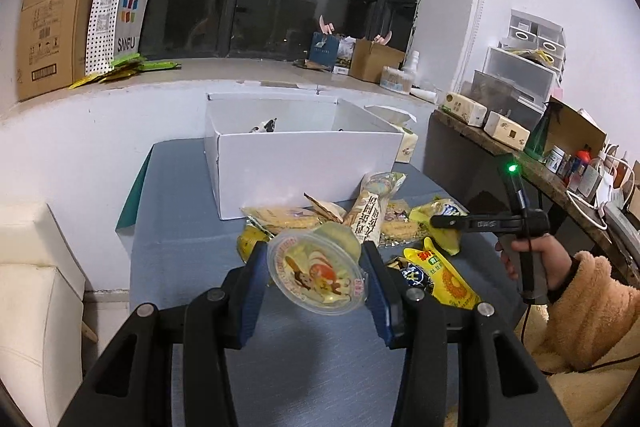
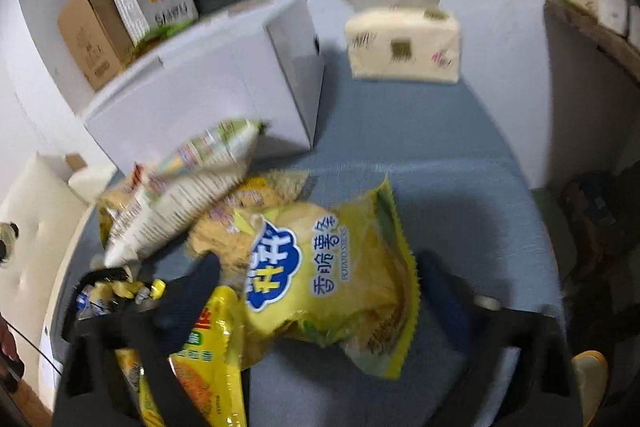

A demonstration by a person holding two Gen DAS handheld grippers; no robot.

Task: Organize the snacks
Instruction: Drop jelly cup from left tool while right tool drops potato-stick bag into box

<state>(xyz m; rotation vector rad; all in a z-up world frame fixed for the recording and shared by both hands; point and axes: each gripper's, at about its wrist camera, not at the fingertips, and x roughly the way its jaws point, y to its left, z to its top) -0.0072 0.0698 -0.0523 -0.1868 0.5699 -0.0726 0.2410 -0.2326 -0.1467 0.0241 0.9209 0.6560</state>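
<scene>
The left gripper (image 1: 316, 277) pinches a jelly cup (image 1: 318, 273) above the table's (image 1: 180, 227) near edge; carry it level over the white box (image 1: 304, 155). The right gripper (image 2: 316, 291) straddles the chip bag (image 2: 332, 267), spread, not yet pressing; centre it first.

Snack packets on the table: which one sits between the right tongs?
The yellow potato-stick bag with the blue logo; the white packet lies farther off, against the box.
</scene>
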